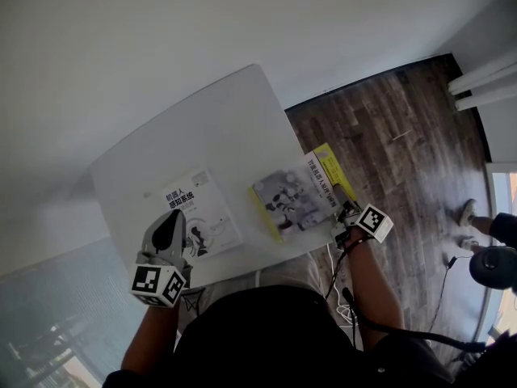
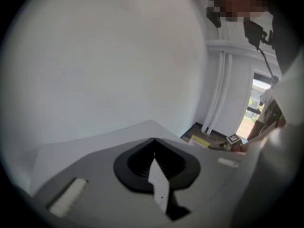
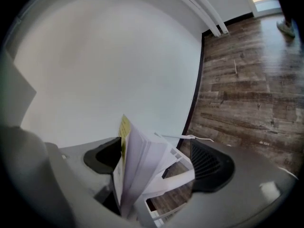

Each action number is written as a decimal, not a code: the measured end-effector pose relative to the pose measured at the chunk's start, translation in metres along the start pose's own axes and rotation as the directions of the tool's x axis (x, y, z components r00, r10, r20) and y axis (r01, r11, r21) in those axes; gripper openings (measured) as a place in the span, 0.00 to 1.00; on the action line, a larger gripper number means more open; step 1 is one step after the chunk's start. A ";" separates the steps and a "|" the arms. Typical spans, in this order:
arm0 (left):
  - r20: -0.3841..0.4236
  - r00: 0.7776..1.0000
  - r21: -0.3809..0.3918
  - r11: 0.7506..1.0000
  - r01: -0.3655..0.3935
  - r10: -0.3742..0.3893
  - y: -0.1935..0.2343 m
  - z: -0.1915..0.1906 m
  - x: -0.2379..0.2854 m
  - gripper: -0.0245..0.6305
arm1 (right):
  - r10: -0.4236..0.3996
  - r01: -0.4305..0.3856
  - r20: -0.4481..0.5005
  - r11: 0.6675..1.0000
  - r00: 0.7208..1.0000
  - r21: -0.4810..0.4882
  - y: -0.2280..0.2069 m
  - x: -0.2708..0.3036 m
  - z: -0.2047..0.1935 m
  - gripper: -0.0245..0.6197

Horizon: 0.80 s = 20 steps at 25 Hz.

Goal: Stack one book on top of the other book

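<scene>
Two books lie side by side on the white table (image 1: 202, 128). The white book (image 1: 202, 212) with black print is on the left. My left gripper (image 1: 171, 219) sits at its near left corner. In the left gripper view its jaws (image 2: 154, 164) are shut with a thin white edge (image 2: 159, 186) pinched between them. The yellow-edged book (image 1: 295, 194) lies to the right and also shows as a yellow strip (image 2: 199, 140) in the left gripper view. My right gripper (image 1: 346, 213) is at its near right corner. Fanned pages (image 3: 137, 167) stand between its open jaws (image 3: 156, 161), against the left one.
Dark wooden floor (image 1: 396, 136) lies right of the table, with a white cable (image 3: 192, 137) on it. A person's shoes (image 1: 467, 215) are at the far right. White pipes (image 1: 485, 83) run along the wall. The table's near edge (image 1: 258, 269) is close to my body.
</scene>
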State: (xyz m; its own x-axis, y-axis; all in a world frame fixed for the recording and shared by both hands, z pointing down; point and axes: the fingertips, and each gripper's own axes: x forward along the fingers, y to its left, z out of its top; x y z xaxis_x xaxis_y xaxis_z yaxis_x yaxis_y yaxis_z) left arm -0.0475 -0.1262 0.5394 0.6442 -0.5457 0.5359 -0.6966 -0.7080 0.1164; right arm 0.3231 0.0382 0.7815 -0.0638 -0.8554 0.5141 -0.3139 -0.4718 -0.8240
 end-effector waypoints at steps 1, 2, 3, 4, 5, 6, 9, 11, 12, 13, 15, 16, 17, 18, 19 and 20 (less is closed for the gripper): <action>-0.008 1.000 -0.002 1.000 -0.003 0.003 0.001 -0.002 -0.002 0.04 | 0.007 -0.007 -0.006 1.000 1.000 0.014 0.000 0.000 -0.001 0.73; -0.015 1.000 -0.007 1.000 -0.009 0.008 0.002 -0.004 -0.003 0.04 | 0.012 -0.012 -0.014 1.000 1.000 0.023 0.000 0.001 -0.002 0.73; -0.017 1.000 -0.014 1.000 -0.017 0.016 0.003 -0.006 -0.004 0.04 | 0.019 -0.018 -0.024 0.999 1.000 0.029 0.001 0.002 -0.004 0.73; -0.014 1.000 -0.025 0.999 -0.026 0.026 0.005 -0.007 -0.006 0.04 | 0.030 -0.029 -0.036 0.999 0.999 0.031 0.003 0.005 -0.005 0.73; -0.006 0.999 -0.037 0.999 -0.036 0.036 0.006 -0.006 -0.007 0.04 | 0.044 -0.043 -0.048 0.999 0.998 0.029 0.007 0.008 -0.006 0.73; 0.005 0.999 -0.049 0.998 -0.045 0.045 0.007 -0.005 -0.008 0.04 | 0.057 -0.056 -0.060 0.998 0.997 0.018 0.011 0.011 -0.007 0.71; 0.020 0.998 -0.068 0.996 -0.058 0.060 0.008 -0.005 -0.013 0.04 | 0.086 -0.088 -0.082 0.996 0.993 -0.029 0.025 0.015 -0.005 0.54; 0.025 0.997 -0.077 0.995 -0.065 0.067 0.009 -0.007 -0.016 0.04 | 0.096 -0.101 -0.081 0.994 0.992 -0.053 0.031 0.014 -0.002 0.47; 0.028 0.997 -0.083 0.994 -0.067 0.069 0.011 -0.008 -0.017 0.04 | 0.090 -0.095 -0.076 0.993 0.993 -0.064 0.032 0.013 -0.001 0.44; 0.031 0.997 -0.089 0.994 -0.067 0.070 0.013 -0.010 -0.018 0.04 | 0.083 -0.088 -0.067 0.993 0.994 -0.077 0.033 0.012 0.000 0.41; 0.036 0.997 -0.096 0.993 -0.063 0.066 0.017 -0.013 -0.019 0.04 | 0.064 -0.070 -0.044 0.990 0.997 -0.125 0.038 0.010 0.003 0.34; 0.040 0.997 -0.099 0.993 -0.062 0.066 0.019 -0.013 -0.020 0.04 | 0.050 -0.054 -0.029 0.986 0.998 -0.159 0.042 0.009 0.005 0.31; 0.045 0.997 -0.100 0.993 -0.062 0.067 0.021 -0.012 -0.022 0.04 | 0.036 -0.038 -0.012 0.981 0.999 -0.190 0.046 0.007 0.007 0.27; 0.052 0.996 -0.100 0.993 -0.063 0.068 0.023 -0.010 -0.024 0.04 | 0.027 -0.025 0.007 0.977 1.000 -0.210 0.050 0.005 0.008 0.22; 0.062 0.996 -0.099 0.993 -0.063 0.070 0.024 -0.006 -0.027 0.04 | 0.025 -0.019 0.024 0.976 0.999 -0.216 0.053 0.004 0.009 0.20; 0.072 0.995 -0.096 0.993 -0.064 0.071 0.026 -0.003 -0.029 0.04 | 0.029 -0.020 0.040 0.977 0.999 -0.213 0.056 0.003 0.011 0.19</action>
State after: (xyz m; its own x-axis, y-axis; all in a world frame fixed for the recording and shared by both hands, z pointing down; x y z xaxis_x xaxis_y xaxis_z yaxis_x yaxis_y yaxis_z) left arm -0.0857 -0.1269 0.5296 0.6145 -0.6253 0.4810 -0.7631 -0.6257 0.1615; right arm 0.3154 0.0071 0.7345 -0.0349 -0.8766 0.4800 -0.5069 -0.3984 -0.7644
